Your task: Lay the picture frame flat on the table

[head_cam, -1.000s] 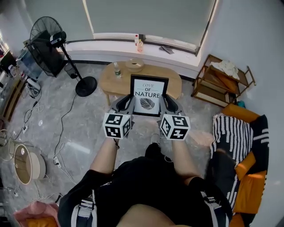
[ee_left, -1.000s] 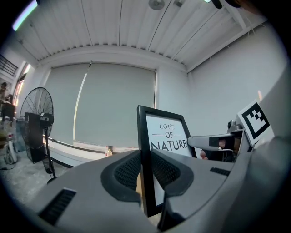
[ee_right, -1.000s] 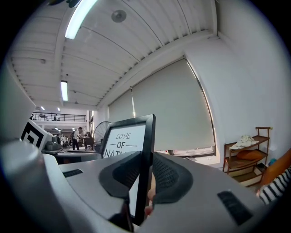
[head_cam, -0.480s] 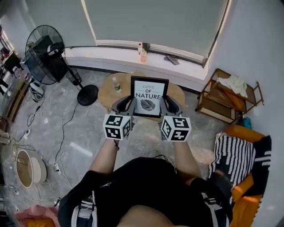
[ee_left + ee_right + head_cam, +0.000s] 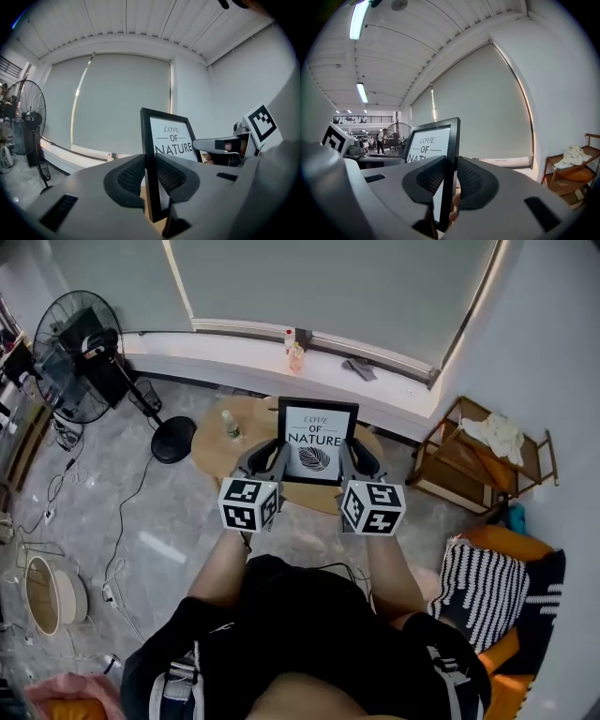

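A black picture frame (image 5: 317, 440) with a white print reading "LOVE OF NATURE" and a leaf is held upright in the air over the oval wooden table (image 5: 217, 444). My left gripper (image 5: 274, 454) is shut on the frame's left edge and my right gripper (image 5: 354, 456) on its right edge. In the left gripper view the frame (image 5: 171, 140) stands on edge between the dark pads of the left gripper (image 5: 151, 176). In the right gripper view the right gripper (image 5: 451, 177) pinches the black border of the frame (image 5: 426, 145).
A small bottle (image 5: 228, 424) stands on the table's left part. A standing fan (image 5: 80, 352) is at the left, a wooden shelf (image 5: 478, 460) at the right, and an orange sofa with a striped cushion (image 5: 487, 592) at the lower right. Cables lie on the floor at the left.
Both grips on the frame are unchanged. In the head view the table and room have slid down and left, and the frame now sits further over the table.
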The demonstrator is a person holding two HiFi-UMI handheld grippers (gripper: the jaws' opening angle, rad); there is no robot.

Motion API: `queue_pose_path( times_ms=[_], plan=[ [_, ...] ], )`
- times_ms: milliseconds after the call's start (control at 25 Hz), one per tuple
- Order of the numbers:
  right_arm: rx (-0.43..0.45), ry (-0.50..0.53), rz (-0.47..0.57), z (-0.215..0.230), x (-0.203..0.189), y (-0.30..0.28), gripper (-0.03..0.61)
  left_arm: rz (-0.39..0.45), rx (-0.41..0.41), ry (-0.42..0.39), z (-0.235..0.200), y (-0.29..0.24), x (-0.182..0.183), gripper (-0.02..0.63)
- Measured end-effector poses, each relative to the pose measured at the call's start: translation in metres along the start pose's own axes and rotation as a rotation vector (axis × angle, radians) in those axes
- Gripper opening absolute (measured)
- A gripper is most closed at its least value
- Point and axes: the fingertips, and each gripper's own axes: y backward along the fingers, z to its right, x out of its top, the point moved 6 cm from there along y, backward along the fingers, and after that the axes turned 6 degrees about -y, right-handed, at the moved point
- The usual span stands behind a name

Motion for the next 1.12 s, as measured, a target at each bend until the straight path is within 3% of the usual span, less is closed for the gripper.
queue_pose_path(
  times_ms=[520,880,1120],
  plan=[
    [-0.041,-0.028,-0.05,0.032,-0.003,-0.123,0.094,-0.012,-0.041,0.032,-0.078,-0.107,-0.013,0.084],
    [-0.113,-0.015,-0.05,0.012,0.012,-0.261,0.094,-0.024,-0.112,0.037,-0.202,-0.196,-0.003,0.084],
    [-0.17,-0.043,-0.095,-0.005,0.002,-0.351,0.094,-0.063,-0.171,0.054,-0.286,-0.248,-0.013,0.084]
  ],
)
